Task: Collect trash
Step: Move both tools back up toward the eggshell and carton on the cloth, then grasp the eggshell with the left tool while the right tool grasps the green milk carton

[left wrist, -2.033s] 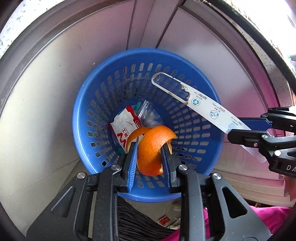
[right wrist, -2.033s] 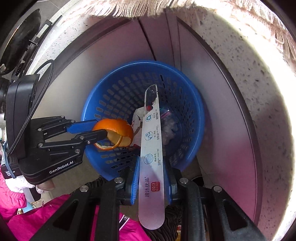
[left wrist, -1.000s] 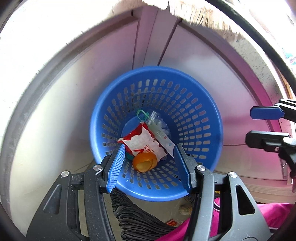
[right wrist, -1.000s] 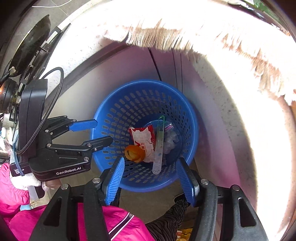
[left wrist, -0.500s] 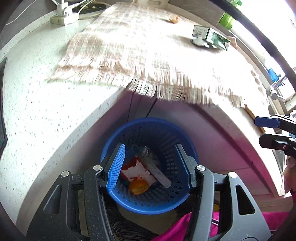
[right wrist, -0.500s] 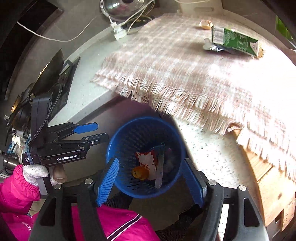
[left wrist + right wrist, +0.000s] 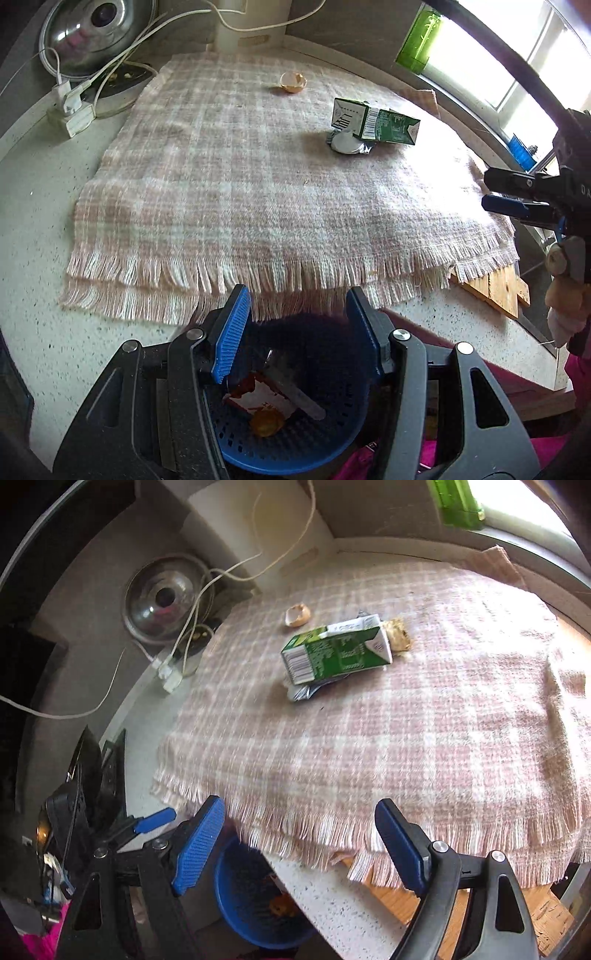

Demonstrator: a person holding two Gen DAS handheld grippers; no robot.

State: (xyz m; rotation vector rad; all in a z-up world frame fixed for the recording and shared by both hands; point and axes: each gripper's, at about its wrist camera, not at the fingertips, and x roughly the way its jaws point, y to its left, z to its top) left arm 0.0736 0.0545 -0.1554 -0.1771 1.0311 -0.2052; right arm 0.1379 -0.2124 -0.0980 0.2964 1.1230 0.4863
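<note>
A green milk carton [image 7: 376,124] [image 7: 336,652] lies on its side on the pink checked cloth [image 7: 258,184] [image 7: 388,720], on a crumpled foil wrapper [image 7: 345,144] [image 7: 304,691]. An eggshell [image 7: 293,82] [image 7: 297,615] lies behind it, and a brown scrap [image 7: 398,634] beside it. The blue basket [image 7: 295,454] [image 7: 236,897] stands below the counter edge and holds an orange peel [image 7: 266,422], a red-and-white wrapper [image 7: 264,398] and a plastic strip [image 7: 299,397]. My left gripper [image 7: 299,332] [image 7: 159,830] is open and empty above the basket. My right gripper [image 7: 299,849] [image 7: 498,192] is open and empty over the cloth's fringe.
A steel lid [image 7: 96,26] [image 7: 166,598], white cables and a plug adapter [image 7: 74,107] [image 7: 168,672] lie at the counter's back left. A green container [image 7: 421,37] stands by the window. A wooden board [image 7: 498,288] [image 7: 480,904] sticks out under the cloth's right edge.
Both grippers let the orange peel and the plastic strip fall into the basket, opened, then rose from the basket up to counter height, so the cloth and remaining trash came into view.
</note>
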